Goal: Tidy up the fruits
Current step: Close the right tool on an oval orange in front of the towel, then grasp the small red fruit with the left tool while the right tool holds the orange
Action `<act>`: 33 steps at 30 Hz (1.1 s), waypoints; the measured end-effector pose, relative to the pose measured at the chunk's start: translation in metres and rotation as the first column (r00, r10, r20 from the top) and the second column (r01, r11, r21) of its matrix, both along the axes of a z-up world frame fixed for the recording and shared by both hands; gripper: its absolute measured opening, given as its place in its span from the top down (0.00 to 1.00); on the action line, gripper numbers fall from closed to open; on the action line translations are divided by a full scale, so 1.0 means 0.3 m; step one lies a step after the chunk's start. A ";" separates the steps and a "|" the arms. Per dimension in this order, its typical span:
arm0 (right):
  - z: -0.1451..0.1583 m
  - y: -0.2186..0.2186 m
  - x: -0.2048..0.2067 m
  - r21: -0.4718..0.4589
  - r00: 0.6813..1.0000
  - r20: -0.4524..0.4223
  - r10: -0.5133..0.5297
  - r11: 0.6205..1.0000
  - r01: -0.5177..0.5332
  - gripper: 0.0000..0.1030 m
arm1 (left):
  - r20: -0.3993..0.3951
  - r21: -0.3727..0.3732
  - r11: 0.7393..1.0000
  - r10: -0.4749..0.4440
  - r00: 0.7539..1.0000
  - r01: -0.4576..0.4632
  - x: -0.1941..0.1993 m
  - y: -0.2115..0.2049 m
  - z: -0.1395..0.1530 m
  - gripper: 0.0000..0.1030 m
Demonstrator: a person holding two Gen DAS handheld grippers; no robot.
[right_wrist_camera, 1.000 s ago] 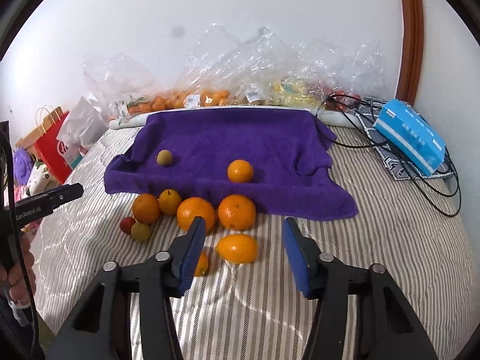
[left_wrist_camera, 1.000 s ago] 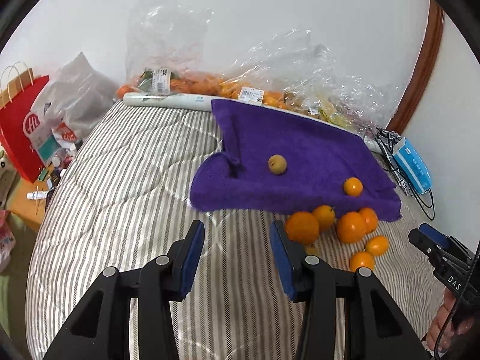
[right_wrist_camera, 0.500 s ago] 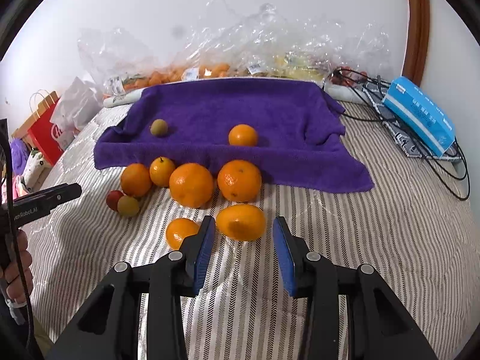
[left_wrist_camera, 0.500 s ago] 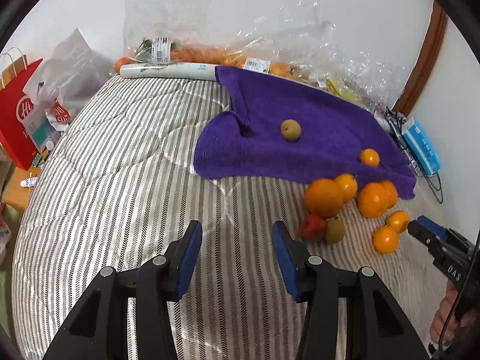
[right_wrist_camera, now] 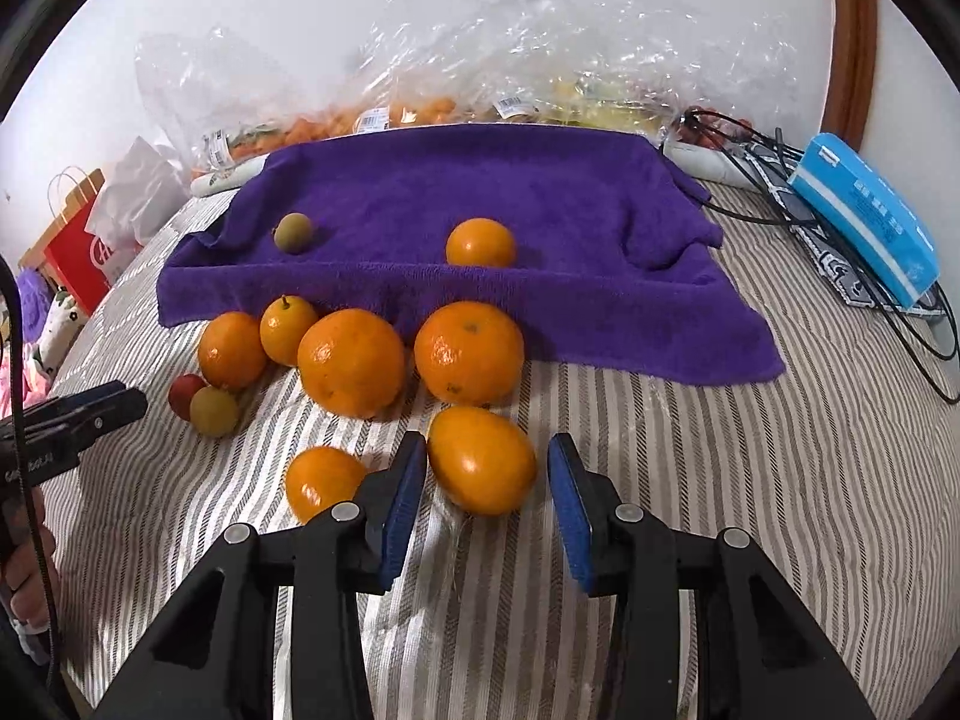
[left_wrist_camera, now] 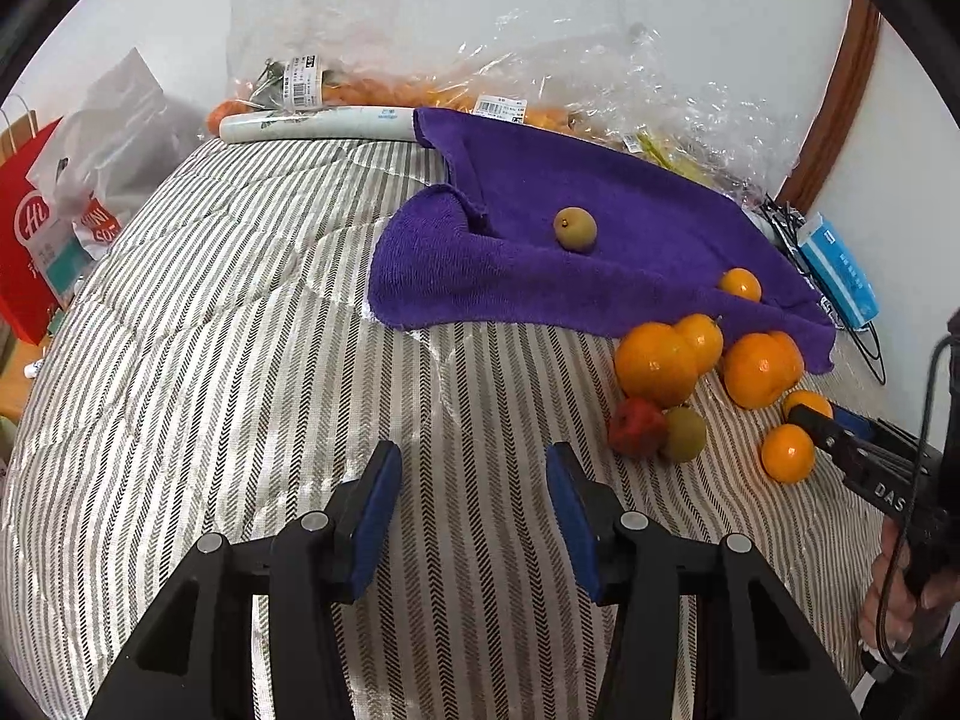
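Observation:
A purple towel [right_wrist_camera: 540,198] lies on the striped bed with a small brownish fruit [right_wrist_camera: 293,232] and a small orange [right_wrist_camera: 480,242] on it. In front of it lie several oranges [right_wrist_camera: 351,362], a red fruit [right_wrist_camera: 183,394] and a green one [right_wrist_camera: 214,411]. My right gripper [right_wrist_camera: 487,477] is open, its jaws on either side of an oval orange [right_wrist_camera: 482,459]. My left gripper [left_wrist_camera: 471,495] is open and empty over bare bedding, left of the red fruit [left_wrist_camera: 637,427] and green fruit [left_wrist_camera: 684,433]. The towel also shows in the left wrist view [left_wrist_camera: 600,240].
Plastic bags of produce [right_wrist_camera: 480,84] line the wall behind the towel. A blue box [right_wrist_camera: 864,216] and black cables [right_wrist_camera: 780,162] lie at the right. A red paper bag [left_wrist_camera: 30,240] and a white bag [left_wrist_camera: 114,126] stand at the bed's left edge.
My right gripper has moved forward and down until its jaws flank the oval orange. My left gripper has moved closer to the bed, left of the fruit pile.

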State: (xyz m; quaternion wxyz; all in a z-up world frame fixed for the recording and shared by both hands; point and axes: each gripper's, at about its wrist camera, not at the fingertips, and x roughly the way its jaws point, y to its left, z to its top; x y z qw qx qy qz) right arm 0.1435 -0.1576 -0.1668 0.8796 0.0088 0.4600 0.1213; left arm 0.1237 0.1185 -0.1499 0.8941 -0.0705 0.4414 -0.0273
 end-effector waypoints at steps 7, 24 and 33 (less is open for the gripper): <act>-0.006 -0.001 -0.012 -0.030 0.999 0.032 0.022 0.999 -0.021 0.66 | 0.033 -0.024 0.999 -0.041 0.999 0.042 -0.014 -0.031 -0.002 0.54; -0.014 -0.147 -0.025 0.000 0.998 0.034 -0.049 0.999 0.049 0.66 | 0.055 0.005 0.997 -0.083 0.995 0.083 0.024 -0.159 0.004 0.57; -0.021 -0.135 -0.019 0.019 1.000 0.025 -0.017 1.000 0.016 0.66 | 0.027 0.028 0.995 -0.098 0.995 0.097 0.035 -0.200 -0.020 0.61</act>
